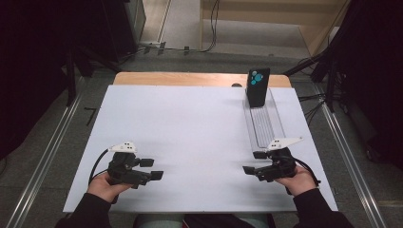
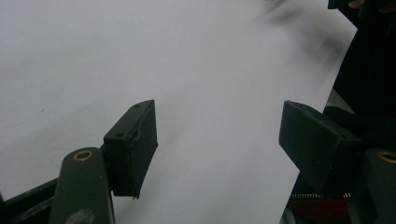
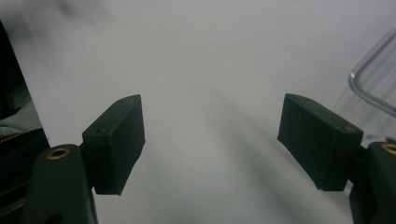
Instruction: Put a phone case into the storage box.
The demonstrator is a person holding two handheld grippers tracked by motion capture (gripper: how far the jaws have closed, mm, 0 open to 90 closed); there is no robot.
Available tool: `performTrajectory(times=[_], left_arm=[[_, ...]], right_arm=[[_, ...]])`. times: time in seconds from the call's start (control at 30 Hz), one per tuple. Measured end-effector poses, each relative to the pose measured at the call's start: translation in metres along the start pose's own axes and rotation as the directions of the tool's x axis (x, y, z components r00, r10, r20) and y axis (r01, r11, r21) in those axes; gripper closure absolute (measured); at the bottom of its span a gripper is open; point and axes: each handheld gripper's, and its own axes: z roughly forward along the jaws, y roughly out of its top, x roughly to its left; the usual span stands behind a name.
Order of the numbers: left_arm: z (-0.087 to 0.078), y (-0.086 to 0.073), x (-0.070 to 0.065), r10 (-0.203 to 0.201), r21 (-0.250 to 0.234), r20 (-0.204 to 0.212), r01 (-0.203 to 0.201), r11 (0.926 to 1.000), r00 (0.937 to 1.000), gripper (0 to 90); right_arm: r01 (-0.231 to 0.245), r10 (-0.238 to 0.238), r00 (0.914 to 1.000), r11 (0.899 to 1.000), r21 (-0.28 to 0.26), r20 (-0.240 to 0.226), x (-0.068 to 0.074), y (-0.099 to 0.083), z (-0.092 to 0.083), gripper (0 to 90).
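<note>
No legible text, label, brand or number is found on any surface. The black box [image 1: 258,87] standing at the far end of the clear tray [image 1: 264,124] is marked solely with teal round spots, without lettering.

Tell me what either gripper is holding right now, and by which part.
Nothing is held. The left gripper and the right gripper both have open jaws with only the bare white table between them. The black remote stands untouched in the clear tray.

Clear glossy plastic tray [image 1: 264,124]; matt white tabletop [image 1: 180,137] (smooth); wood edge.
</note>
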Motion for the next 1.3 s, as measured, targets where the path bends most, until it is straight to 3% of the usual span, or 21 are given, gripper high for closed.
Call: performTrajectory(times=[0.3, 1.3], left_arm=[[0.000, -0.001, 0.001, -0.004, 0.002, 0.001, 0.004, 1.0000, 1.0000, 28.3], [0.002, -0.002, 0.004, -0.009, 0.005, 0.009, 0.009, 0.9999, 0.9999, 28.3]], right_arm=[[-0.018, 0.018, 0.9995, 1.000, -0.001, 0.026, -0.007, -0.007, -0.006, 21.1], [-0.028, 0.028, 0.9992, 1.000, 0.006, 0.029, -0.012, -0.010, -0.005, 21.1]])
